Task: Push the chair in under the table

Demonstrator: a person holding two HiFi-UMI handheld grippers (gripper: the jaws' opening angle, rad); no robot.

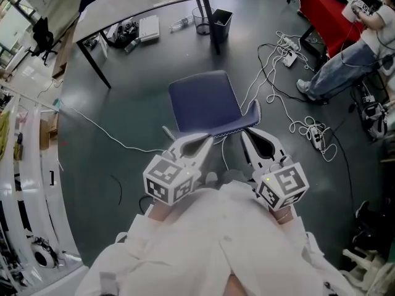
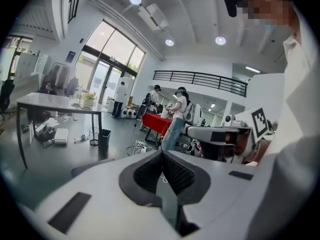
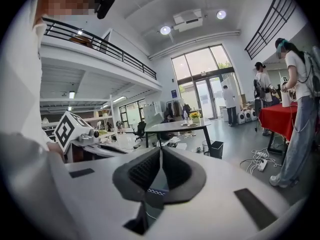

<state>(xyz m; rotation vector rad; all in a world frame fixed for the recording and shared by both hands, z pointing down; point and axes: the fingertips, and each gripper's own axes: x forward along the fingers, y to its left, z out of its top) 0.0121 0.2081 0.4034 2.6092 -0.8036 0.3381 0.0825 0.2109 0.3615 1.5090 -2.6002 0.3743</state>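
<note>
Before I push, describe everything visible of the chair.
The chair is dark blue and looks upholstered, with white stitching along its near edge. It stands upright on the grey floor, short of the table and not under it. The shut left tool and right tool sit at that near edge; firm contact cannot be confirmed.

Table, far side beyond head view's top edge
</note>
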